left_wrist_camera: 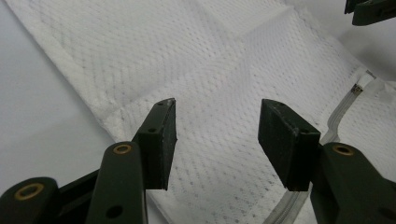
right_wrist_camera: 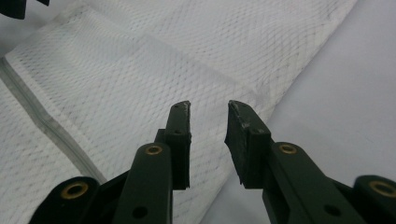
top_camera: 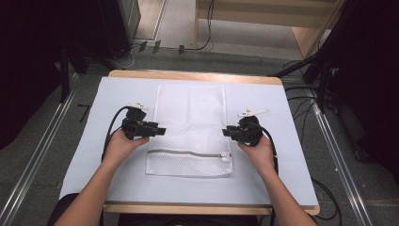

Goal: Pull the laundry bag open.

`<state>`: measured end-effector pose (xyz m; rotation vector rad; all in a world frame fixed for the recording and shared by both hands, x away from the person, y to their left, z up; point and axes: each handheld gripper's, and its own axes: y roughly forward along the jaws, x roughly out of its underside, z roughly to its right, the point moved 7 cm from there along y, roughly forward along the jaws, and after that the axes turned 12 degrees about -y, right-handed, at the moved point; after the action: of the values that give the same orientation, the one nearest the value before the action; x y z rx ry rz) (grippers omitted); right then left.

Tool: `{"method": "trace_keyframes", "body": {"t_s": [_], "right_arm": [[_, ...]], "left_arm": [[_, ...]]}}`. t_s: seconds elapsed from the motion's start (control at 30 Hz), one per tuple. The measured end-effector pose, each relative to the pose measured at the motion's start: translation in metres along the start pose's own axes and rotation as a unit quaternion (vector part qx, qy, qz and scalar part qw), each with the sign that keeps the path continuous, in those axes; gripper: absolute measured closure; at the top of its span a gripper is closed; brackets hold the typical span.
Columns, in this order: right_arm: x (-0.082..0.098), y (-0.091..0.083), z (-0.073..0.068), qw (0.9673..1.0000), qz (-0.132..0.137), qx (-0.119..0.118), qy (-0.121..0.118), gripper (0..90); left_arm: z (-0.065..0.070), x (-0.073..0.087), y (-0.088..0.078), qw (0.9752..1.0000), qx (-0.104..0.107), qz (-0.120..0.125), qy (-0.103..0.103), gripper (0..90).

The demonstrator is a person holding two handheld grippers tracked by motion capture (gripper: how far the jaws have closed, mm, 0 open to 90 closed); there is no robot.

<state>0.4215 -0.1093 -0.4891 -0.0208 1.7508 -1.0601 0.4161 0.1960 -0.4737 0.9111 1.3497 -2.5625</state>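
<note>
Two claws, one in each of my hands, face each other across a white mesh bag (top_camera: 190,123) flat on the table (top_camera: 282,141). My left claw (top_camera: 162,130) is spread wide over the bag's left edge, gripping nothing. The zipper (top_camera: 188,153) runs between them, nearer me. My right claw (top_camera: 225,132) hangs parted, narrower, empty, at the right edge.

right tool (right_wrist_camera: 208,140) | jaws parted | above white mesh bag (right_wrist_camera: 140,70) edge
</note>
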Motion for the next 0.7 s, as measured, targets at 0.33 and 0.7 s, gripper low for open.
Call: {"method": "trace_keyframes", "body": {"t_s": [0.33,0.7], "right_arm": [[0.015,-0.011,-0.008,0.9999,0.003,-0.011,-0.002,74.8],[0.029,-0.012,-0.024,0.9989,-0.026,-0.039,-0.005,90.0]], "left_arm": [[0.016,0.000,0.006,0.9997,0.012,-0.008,0.021,46.9],[0.037,-0.002,0.017,0.9987,0.029,-0.013,0.039,46.4]]}}
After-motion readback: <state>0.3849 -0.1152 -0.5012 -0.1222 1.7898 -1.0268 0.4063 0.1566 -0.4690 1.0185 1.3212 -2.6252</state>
